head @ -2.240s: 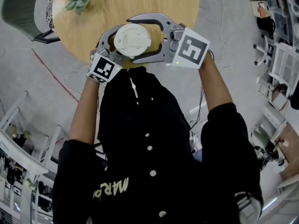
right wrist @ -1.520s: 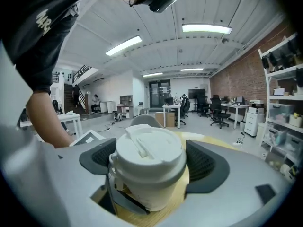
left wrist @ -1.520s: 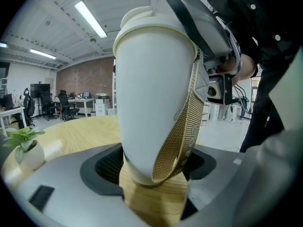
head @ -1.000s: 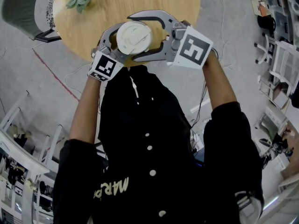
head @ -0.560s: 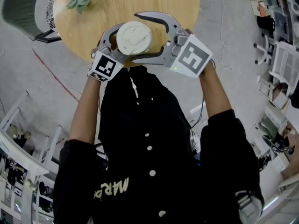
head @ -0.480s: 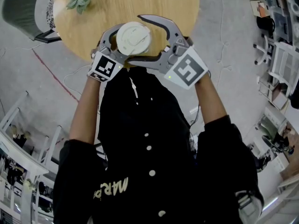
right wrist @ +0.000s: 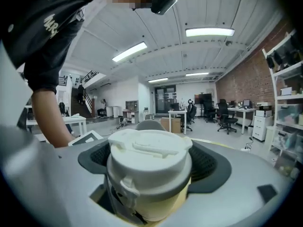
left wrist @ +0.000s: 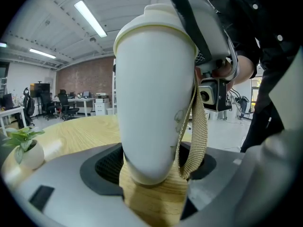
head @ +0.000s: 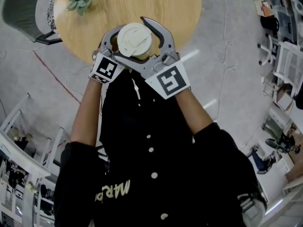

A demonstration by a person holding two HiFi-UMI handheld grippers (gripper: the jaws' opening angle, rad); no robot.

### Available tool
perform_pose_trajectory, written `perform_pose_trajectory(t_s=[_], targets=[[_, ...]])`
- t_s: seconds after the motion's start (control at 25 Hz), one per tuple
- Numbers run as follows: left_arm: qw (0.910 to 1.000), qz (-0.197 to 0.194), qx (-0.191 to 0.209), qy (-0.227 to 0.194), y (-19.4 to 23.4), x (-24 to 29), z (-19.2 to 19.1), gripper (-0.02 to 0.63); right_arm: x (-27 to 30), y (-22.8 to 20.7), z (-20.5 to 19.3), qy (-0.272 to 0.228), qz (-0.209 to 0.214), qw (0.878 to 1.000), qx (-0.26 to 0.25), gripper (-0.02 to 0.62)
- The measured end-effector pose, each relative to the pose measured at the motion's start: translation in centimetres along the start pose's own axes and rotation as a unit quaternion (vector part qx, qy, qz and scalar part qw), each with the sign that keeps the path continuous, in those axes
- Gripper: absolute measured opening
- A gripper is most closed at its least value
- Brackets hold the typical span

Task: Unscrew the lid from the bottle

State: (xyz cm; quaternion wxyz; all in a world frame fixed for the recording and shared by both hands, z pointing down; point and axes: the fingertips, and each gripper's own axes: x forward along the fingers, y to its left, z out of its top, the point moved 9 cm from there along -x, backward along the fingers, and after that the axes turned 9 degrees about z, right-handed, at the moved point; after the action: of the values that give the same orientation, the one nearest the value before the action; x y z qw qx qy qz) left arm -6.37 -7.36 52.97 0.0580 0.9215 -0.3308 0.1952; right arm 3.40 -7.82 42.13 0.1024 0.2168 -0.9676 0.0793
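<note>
A white bottle with a woven tan strap is held up over the near edge of the round wooden table. My left gripper is shut on the bottle's body, low down. The bottle's white flip-top lid faces the head camera. My right gripper reaches in from the lower right with its jaws round the lid. It is open, and its pads stand close beside the lid's rim without gripping it.
A small potted plant stands at the table's far left. A grey chair is beyond the table on the left. Shelving lines the right side, and a cable lies on the floor.
The right gripper has swung clockwise round the lid, so its marker cube has moved from the right of the bottle to its lower right. Lid, bottle and left gripper have stayed put.
</note>
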Motion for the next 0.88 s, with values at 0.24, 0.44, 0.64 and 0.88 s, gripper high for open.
perform_pose_trajectory(t_s=[0.24, 0.44, 0.64, 0.88], targets=[[1.0, -0.001, 0.002, -0.001, 0.0, 0.0, 0.1, 0.347, 0.0, -0.5, 0.5, -0.038, 0.055, 0.995, -0.072, 0.479], [1.0, 0.0, -0.001, 0.0, 0.0, 0.0, 0.0, 0.347, 0.1, -1.1, 0.7, -0.036, 0.109, 0.989, -0.094, 0.479], [1.0, 0.001, 0.0, -0.002, 0.0, -0.1, 0.1, 0.347, -0.1, -1.1, 1.2, -0.03, 0.119, 0.989, -0.08, 0.479], [1.0, 0.001, 0.0, 0.0, -0.1, -0.1, 0.1, 0.347, -0.5, -0.7, 2.6, -0.027, 0.135, 0.987, -0.078, 0.479]])
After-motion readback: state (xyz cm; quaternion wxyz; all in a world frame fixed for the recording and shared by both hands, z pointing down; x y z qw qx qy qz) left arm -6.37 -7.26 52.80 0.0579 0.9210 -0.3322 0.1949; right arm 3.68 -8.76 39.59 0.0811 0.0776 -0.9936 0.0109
